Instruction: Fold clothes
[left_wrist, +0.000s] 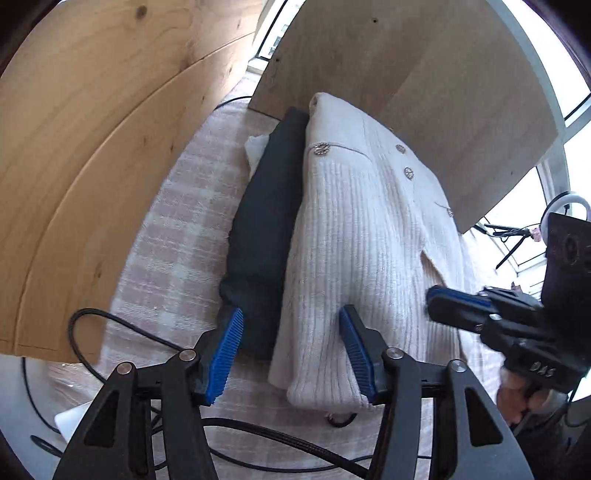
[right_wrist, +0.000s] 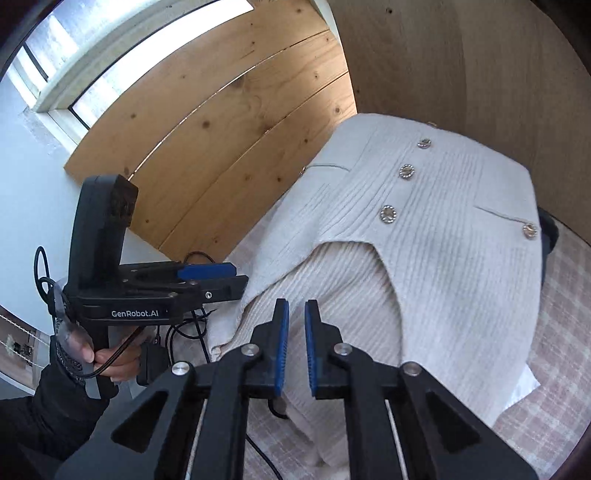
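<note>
A cream ribbed cardigan (left_wrist: 354, 236), folded and with jewelled buttons (right_wrist: 406, 171) showing, is seen lying on a pink checked cloth (left_wrist: 173, 229). It is stacked on a folded dark garment (left_wrist: 266, 229), whose edge shows along its left side. Both are set between a pine board (left_wrist: 92, 147) and a paler wooden panel (left_wrist: 443, 81).

The left gripper (left_wrist: 291, 354) is held spread wide, nothing between its blue pads (left_wrist: 225, 358); its right finger is seen against the cardigan's near edge.

The right gripper (right_wrist: 294, 347) is held over the cardigan's sleeve, its pads drawn nearly together with a narrow gap and no cloth pinched. Black cables (left_wrist: 110, 325) are noted on the cloth nearby.
</note>
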